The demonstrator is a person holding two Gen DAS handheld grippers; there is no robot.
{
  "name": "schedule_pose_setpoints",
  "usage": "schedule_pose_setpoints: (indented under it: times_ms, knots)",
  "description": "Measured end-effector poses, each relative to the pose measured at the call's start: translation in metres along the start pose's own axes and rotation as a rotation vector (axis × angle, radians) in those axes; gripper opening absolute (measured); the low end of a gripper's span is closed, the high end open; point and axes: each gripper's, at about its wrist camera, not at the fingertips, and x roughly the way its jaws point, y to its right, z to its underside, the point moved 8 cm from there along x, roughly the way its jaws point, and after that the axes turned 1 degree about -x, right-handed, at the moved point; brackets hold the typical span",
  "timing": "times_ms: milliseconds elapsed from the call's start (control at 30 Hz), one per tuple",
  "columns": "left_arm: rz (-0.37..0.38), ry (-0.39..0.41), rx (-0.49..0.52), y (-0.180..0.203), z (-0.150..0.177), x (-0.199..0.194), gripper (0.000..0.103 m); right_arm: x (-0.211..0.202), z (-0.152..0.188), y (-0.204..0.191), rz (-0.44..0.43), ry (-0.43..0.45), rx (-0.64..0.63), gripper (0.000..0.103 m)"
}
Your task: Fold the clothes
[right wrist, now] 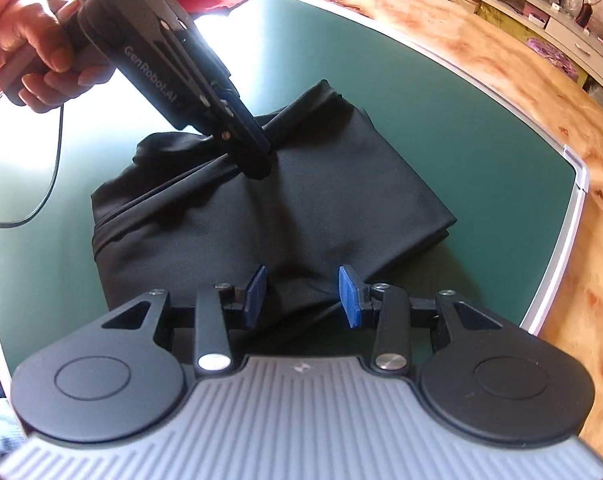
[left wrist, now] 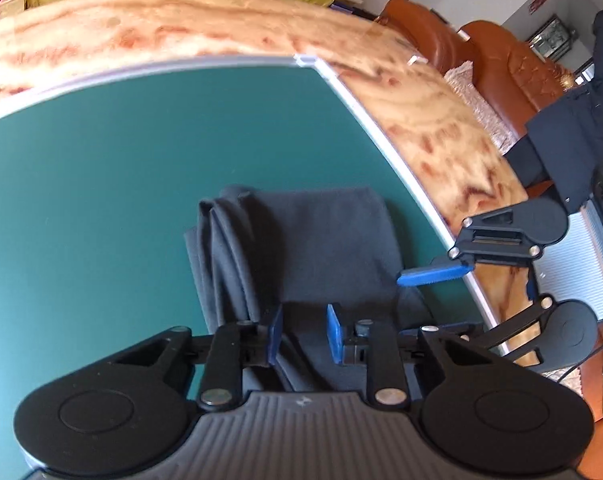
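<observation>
Both tongs hang over one dark, soft cloth garment (right wrist: pixel 277 208), lying already doubled into a rough rectangle on the green mat (right wrist: pixel 481 152). Left gripper (left wrist: pixel 304 338) has its blue pads spread, cloth directly beneath and ahead. Right gripper (right wrist: pixel 301 300) is spread too, at the near hem. Bunched ridges run lengthwise away from the left tongs, marking the long axis; they lie nearer those tongs than the right.
</observation>
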Motion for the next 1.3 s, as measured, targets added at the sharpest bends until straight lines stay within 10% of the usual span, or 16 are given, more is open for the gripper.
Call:
schedule_pose_setpoints:
  times_ms: [167, 500, 667, 800, 1000, 1300]
  knots:
    - [0.080, -0.044, 0.091, 0.033, 0.015, -0.019, 0.045, -0.007, 0.007, -0.025, -0.045, -0.030, -0.043, 0.046]
    - [-0.010, -0.177, 0.021, 0.030, 0.061, -0.010, 0.048, -0.015, 0.018, -0.052, -0.034, -0.129, -0.042, 0.047]
    - [-0.155, -0.109, -0.062, 0.026, 0.031, -0.039, 0.077, -0.041, -0.013, -0.026, 0.076, -0.149, 0.247, 0.050]
    - [-0.301, -0.060, -0.187, 0.012, 0.002, -0.059, 0.082, -0.061, -0.043, 0.001, 0.214, -0.112, 0.540, 0.071]
    - [-0.417, -0.058, -0.327, -0.009, -0.031, -0.074, 0.092, -0.061, -0.066, 0.030, 0.312, -0.206, 0.883, 0.075]
    - [-0.442, -0.051, -0.409, -0.034, -0.041, -0.086, 0.094, -0.068, -0.084, 0.041, 0.366, -0.194, 0.963, 0.075]
